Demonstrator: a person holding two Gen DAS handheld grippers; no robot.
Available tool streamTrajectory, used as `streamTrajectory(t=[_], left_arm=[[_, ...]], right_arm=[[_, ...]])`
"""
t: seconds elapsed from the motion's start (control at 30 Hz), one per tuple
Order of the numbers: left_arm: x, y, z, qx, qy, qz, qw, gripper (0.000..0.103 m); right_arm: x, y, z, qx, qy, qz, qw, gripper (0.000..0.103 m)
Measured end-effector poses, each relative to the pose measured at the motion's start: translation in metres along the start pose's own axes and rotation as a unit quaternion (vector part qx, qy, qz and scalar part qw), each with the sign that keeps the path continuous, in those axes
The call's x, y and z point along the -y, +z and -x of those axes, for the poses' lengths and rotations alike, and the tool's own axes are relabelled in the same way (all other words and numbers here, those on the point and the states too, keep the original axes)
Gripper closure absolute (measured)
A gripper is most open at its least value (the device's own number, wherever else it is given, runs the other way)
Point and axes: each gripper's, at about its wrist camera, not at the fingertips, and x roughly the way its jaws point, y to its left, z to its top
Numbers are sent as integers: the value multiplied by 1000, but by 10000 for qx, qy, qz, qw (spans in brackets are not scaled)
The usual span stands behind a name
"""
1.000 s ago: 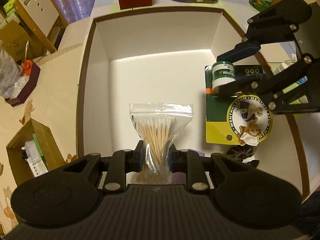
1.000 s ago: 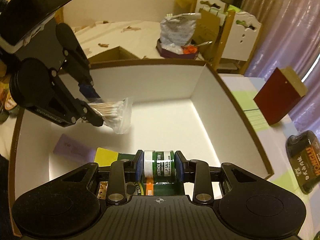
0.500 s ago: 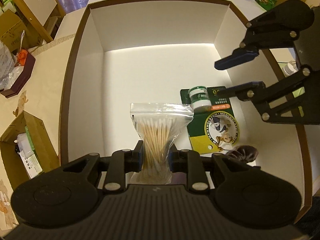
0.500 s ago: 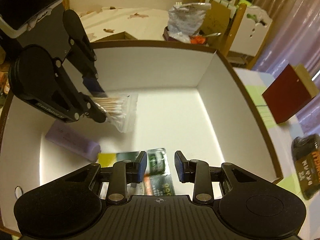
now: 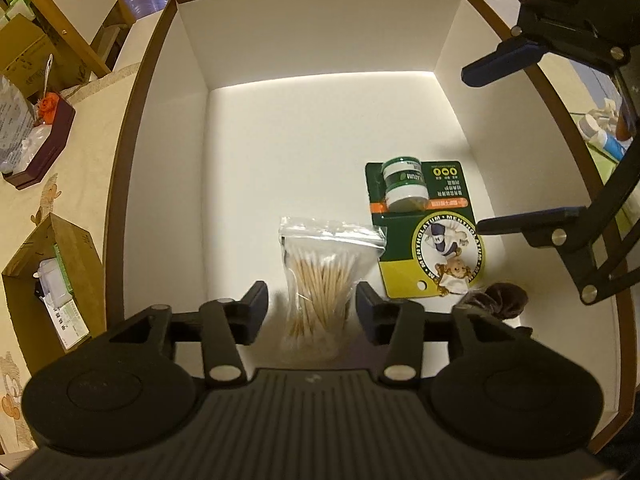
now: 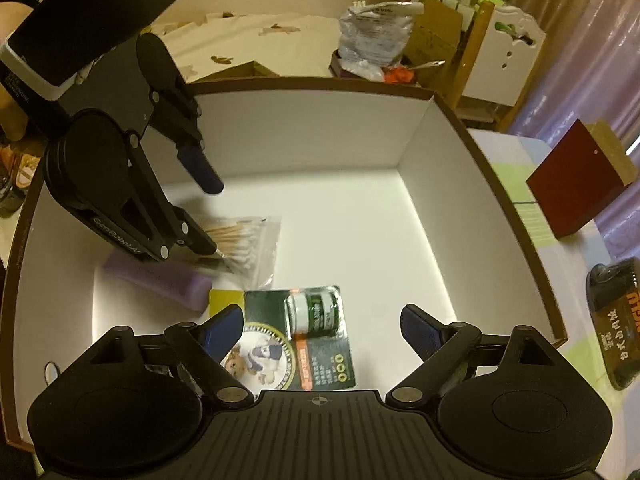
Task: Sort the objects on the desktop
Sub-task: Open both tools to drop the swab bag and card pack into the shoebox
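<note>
- Left claw: jaws parted, one on each side of the bag of cotton swabs without gripping it; the bag lies inside the white box.
- Right claw: jaws spread wide, holding nothing, above the box floor.
- Lip balm blister card: flat on the box floor, just right of the bag.
- Purple tube: on the floor beside the bag.
- Dark red box: on the desk, outside the white box.

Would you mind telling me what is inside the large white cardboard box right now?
Visible inside the white cardboard box: a clear bag of cotton swabs, a green Mentholatum blister card, a lilac tube, something small and dark brown. The near floor is hidden.
</note>
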Motion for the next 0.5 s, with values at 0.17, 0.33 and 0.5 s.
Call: streamTrajectory(t=[0.17, 0.33, 0.5], left_arm=[[1, -5, 3, -11, 25, -3, 10000, 44], [3, -11, 8, 5, 38, -11, 10000, 40], [7, -17, 20, 64, 28, -21, 10000, 35]], right_arm=[[-4, -2, 0, -119, 47, 46, 9999, 15], [-8, -4, -2, -208, 36, 118, 9997, 15], [-13, -4, 1, -224, -10, 154, 9996, 15]])
